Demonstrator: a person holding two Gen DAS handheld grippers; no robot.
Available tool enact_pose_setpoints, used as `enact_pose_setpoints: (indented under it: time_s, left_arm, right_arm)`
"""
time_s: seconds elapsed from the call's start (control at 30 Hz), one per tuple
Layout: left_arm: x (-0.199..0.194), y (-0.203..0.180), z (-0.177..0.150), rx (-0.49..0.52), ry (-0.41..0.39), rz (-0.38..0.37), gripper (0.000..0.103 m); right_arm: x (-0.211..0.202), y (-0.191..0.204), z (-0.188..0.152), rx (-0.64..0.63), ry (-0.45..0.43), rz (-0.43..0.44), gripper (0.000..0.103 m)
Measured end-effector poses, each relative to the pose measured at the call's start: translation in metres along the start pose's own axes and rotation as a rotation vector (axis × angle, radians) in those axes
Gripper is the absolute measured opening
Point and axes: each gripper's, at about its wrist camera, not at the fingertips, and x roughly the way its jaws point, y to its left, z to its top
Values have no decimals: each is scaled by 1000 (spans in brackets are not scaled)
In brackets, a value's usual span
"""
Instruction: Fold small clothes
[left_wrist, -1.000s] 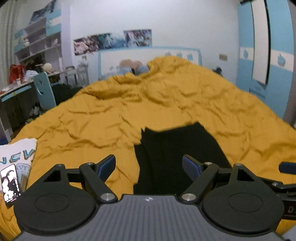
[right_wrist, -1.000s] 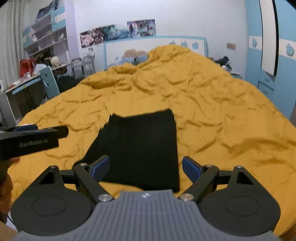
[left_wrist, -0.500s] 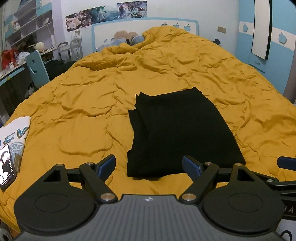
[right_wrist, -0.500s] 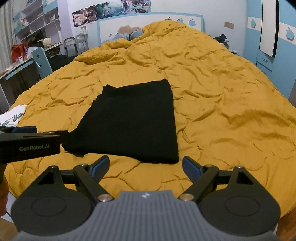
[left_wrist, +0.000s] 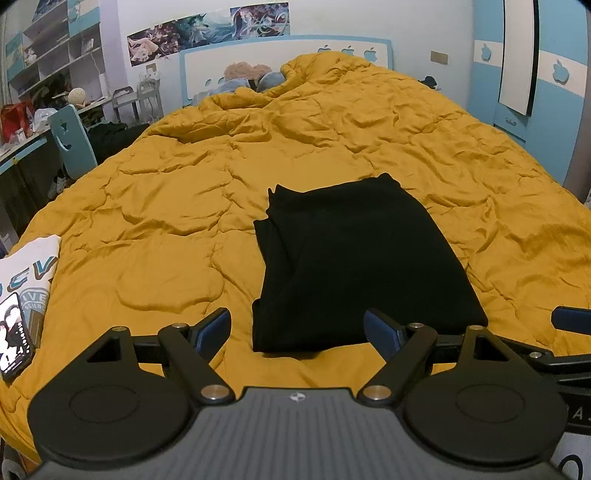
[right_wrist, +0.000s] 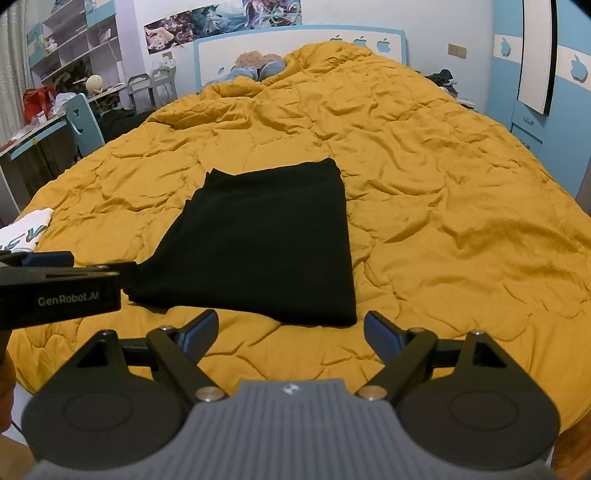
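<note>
A black garment (left_wrist: 354, 258) (right_wrist: 266, 240), folded into a flat rectangle, lies on the mustard-yellow quilt (left_wrist: 166, 221) (right_wrist: 461, 221) near the bed's front edge. My left gripper (left_wrist: 297, 330) hangs open just short of the garment's near edge, nothing between its blue pads. The right gripper (right_wrist: 291, 332) is open too, a little back from the garment's near right corner. The left gripper's body (right_wrist: 55, 291) shows at the left of the right wrist view, beside the garment's near left corner.
A folded white T-shirt with printed letters (left_wrist: 29, 273) (right_wrist: 26, 229) lies at the bed's left edge with a phone (left_wrist: 13, 336) on it. A desk and blue chair (left_wrist: 72, 144) stand left of the bed, a blue wardrobe (left_wrist: 535, 74) to the right. Pillows sit at the headboard.
Both grippers have pulled back and risen from the black garment, which now shows whole and lies still on the quilt. Both stayed open.
</note>
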Motion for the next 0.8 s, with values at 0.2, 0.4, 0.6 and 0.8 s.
enact_pose_setpoints:
  time_s: [0.2,0.4,0.6,0.8]
  left_arm:
    - [-1,0,0,4,-3,-2,96]
    - [-1,0,0,4,-2,-1,96]
    - [-2,0,0,4,0,-3,96]
    - [-2,-1,1,4,1,-3,96]
  right_arm:
    - [-1,0,0,1,-2,2,82]
    - [-2,1,0,-3,4,9,82]
    - [-1,2,1,-6,10,14,82]
    - [1,2,1,-6,15,17,82]
